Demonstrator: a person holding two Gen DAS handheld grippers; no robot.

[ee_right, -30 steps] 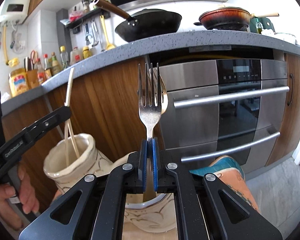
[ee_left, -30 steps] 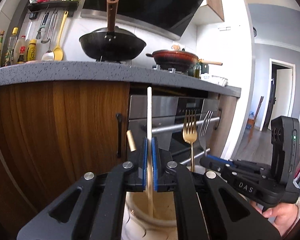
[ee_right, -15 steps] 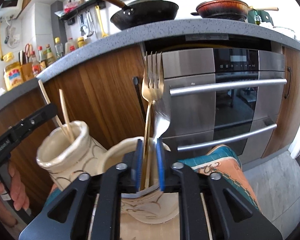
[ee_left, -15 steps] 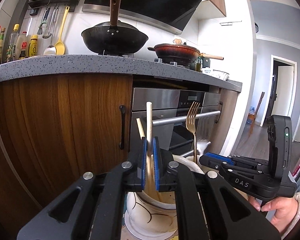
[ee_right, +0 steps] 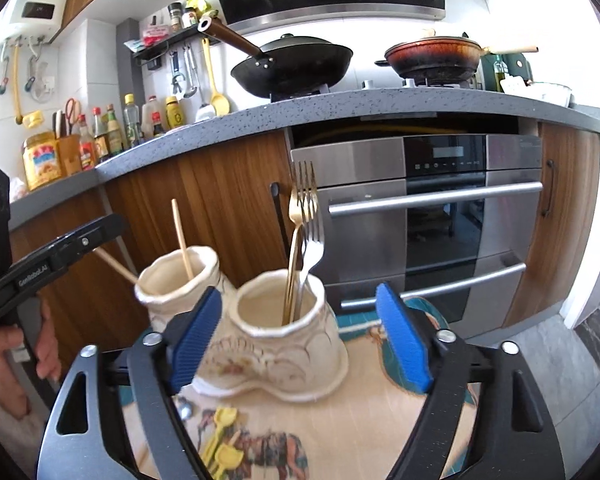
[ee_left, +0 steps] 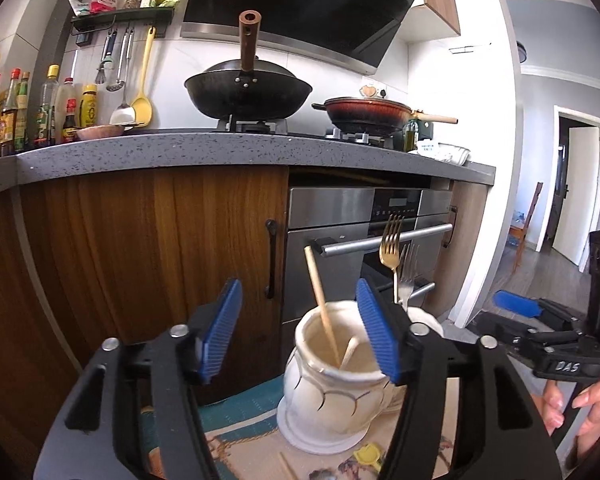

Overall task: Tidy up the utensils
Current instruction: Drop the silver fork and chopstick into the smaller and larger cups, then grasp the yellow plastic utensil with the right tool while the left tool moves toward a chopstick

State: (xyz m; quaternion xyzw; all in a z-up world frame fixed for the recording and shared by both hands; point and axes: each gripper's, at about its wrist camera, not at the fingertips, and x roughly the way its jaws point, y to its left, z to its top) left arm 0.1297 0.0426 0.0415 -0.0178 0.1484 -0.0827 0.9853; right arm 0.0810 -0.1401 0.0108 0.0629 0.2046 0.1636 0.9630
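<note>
My left gripper (ee_left: 300,332) has its blue-padded jaws opening, with nothing pressed between them. Just beyond it a cream ceramic jar (ee_left: 332,384) holds two wooden chopsticks (ee_left: 320,300), loose and leaning. My right gripper (ee_right: 300,338) is also opening, empty. In front of its gap stands a second cream jar (ee_right: 288,344) with a gold fork (ee_right: 300,208) and a silver fork (ee_right: 314,236) upright in it. The chopstick jar (ee_right: 176,284) stands to its left. Each view shows the other gripper at its edge, held by a hand (ee_left: 580,400).
The jars stand on a printed mat (ee_right: 360,432) with small yellow pieces (ee_right: 220,436) lying on it. Behind are wooden cabinet doors (ee_left: 160,260), a steel oven (ee_right: 440,208), and a grey countertop (ee_left: 220,148) carrying a wok, a pan and bottles.
Both grippers went from shut to open. The left let its chopstick drop into its jar; the right let the silver fork drop beside the gold one. Both pulled back from the jars.
</note>
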